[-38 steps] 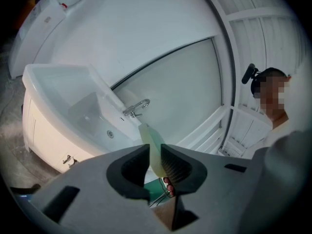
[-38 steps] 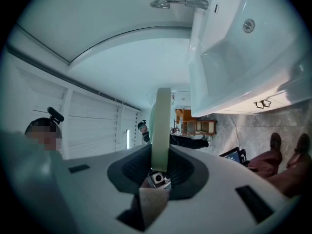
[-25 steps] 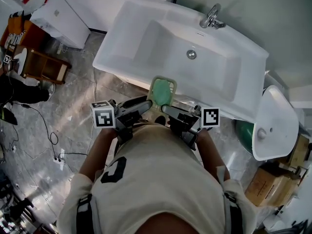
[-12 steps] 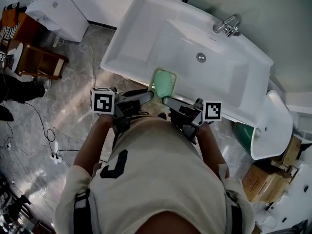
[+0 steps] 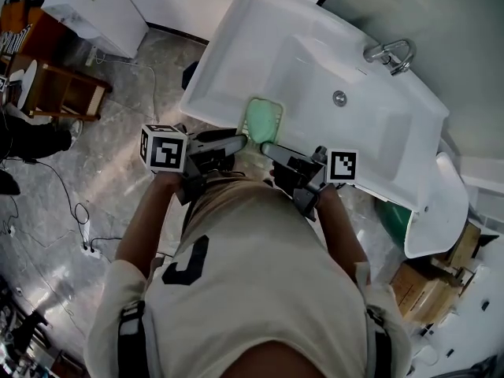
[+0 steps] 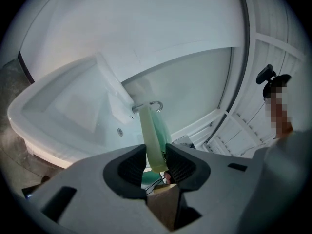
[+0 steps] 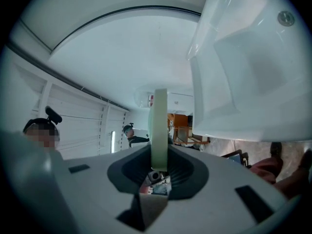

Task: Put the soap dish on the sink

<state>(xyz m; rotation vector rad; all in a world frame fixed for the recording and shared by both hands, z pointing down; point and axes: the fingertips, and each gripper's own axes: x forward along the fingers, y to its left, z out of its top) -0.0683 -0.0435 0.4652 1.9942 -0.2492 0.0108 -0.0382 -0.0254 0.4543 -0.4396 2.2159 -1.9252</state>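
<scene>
A pale green soap dish (image 5: 262, 120) hangs over the near rim of the white sink (image 5: 315, 61), held from both sides. My left gripper (image 5: 242, 138) has its pads on the dish's left edge while its jaws are opening slightly. My right gripper (image 5: 265, 146) is shut on the right edge. In the left gripper view the soap dish (image 6: 152, 135) stands on edge between the pads of the left gripper (image 6: 156, 152), with the sink (image 6: 63, 111) and its tap beyond. In the right gripper view the dish (image 7: 158, 126) sits clamped in the right gripper (image 7: 159, 157), with the sink (image 7: 243, 72) at the right.
The tap (image 5: 390, 53) and drain (image 5: 339, 98) lie at the sink's far side. A second small basin (image 5: 441, 203) leans at the right above a cardboard box (image 5: 429, 290). A white cabinet (image 5: 94, 6), a wooden shelf (image 5: 63, 93) and floor cables (image 5: 79, 219) are at the left.
Both grippers have carried the soap dish forward together. It has gone from just short of the sink's near edge to over its rim.
</scene>
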